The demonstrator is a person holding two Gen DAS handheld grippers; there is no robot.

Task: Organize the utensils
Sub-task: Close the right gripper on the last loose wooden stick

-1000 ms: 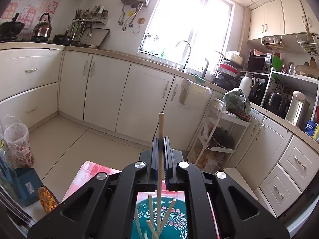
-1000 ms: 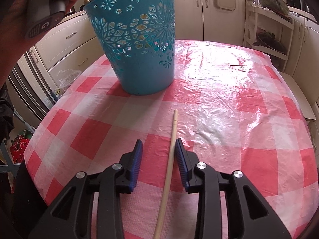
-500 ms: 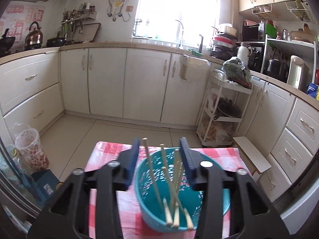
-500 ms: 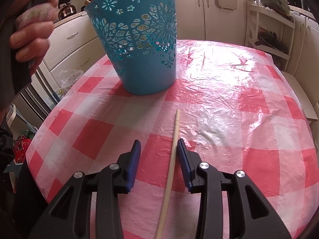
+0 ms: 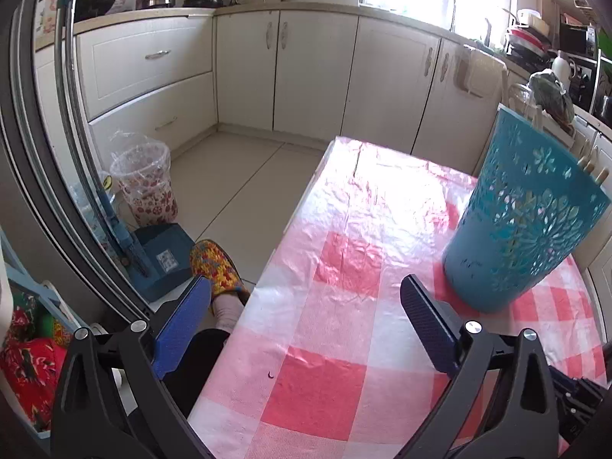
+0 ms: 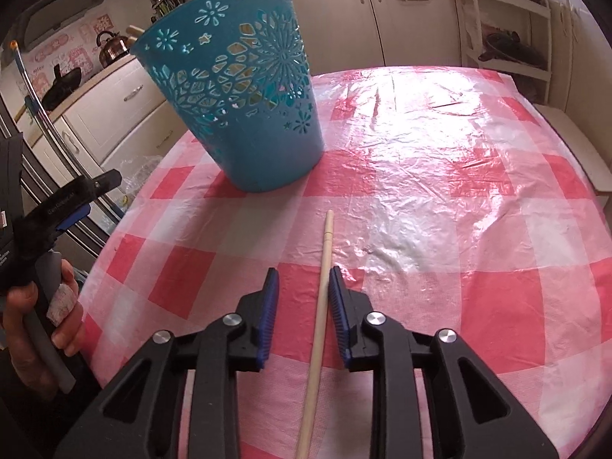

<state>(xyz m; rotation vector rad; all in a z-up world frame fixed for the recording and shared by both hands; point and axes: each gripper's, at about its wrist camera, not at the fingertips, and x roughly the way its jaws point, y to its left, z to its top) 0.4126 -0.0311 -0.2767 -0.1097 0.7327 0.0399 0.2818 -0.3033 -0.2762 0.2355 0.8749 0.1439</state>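
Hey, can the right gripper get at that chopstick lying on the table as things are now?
Probably yes. The right gripper is open and already straddles the chopstick, which lies flat on the checked tablecloth between its fingers. Nothing blocks it; the blue basket stands farther ahead.

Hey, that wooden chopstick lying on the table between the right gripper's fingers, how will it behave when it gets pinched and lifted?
The chopstick looks thin, straight and wooden, so probably stiff and light. It seems round, so it may roll on the shiny plastic tablecloth if a pad nudges it first. The right gripper straddles it well short of its far tip, though its near end runs out of view, so it might tilt once lifted.
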